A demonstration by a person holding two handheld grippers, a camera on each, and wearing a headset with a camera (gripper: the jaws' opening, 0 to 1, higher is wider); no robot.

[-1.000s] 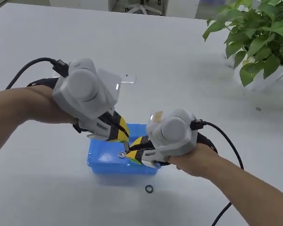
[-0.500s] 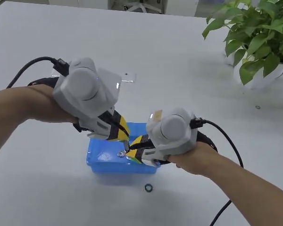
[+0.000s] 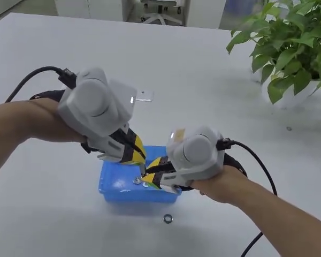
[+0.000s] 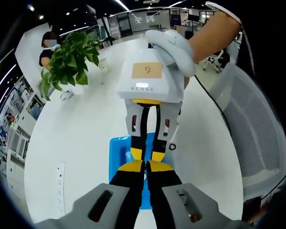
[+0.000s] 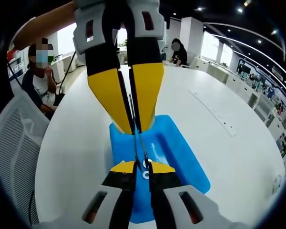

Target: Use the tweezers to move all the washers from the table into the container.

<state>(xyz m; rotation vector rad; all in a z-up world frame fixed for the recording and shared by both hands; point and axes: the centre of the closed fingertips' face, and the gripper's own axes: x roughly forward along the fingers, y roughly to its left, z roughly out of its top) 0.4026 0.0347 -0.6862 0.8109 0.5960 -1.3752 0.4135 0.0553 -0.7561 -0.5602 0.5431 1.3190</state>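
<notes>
A second washer (image 3: pixel 145 184) now lies in the container (image 3: pixel 112 188), just beside the first washer (image 3: pixel 137 181), which lay there alone a second ago. Both rest on the blue floor under the tips of the tweezers (image 5: pixel 135 125).

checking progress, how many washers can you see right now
3 washers: one on the table in front of the blue container, two inside it near the tweezers. More may be hidden.
</notes>
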